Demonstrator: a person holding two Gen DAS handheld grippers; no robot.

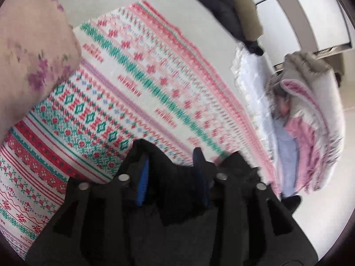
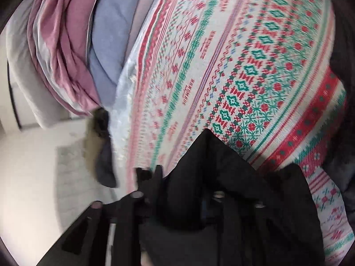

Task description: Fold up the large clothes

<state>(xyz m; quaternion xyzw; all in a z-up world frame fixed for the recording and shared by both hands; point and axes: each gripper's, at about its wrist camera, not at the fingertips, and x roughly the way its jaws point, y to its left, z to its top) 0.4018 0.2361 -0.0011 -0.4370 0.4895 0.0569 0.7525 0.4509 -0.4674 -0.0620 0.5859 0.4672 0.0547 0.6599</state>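
The left hand-held gripper (image 1: 170,153) points steeply down at the patterned cloth (image 1: 124,93), its two black fingers parted, the blue pads (image 1: 143,181) on their inner faces showing. Nothing sits between them; the tips hang above the cloth's near part. The right hand-held gripper (image 2: 184,153) tilts down toward the same cloth, rolled so that one finger (image 2: 206,148) stands taller in the right wrist view than the other. Its fingers are blurred and dark, but a gap shows between them, with no fold caught there.
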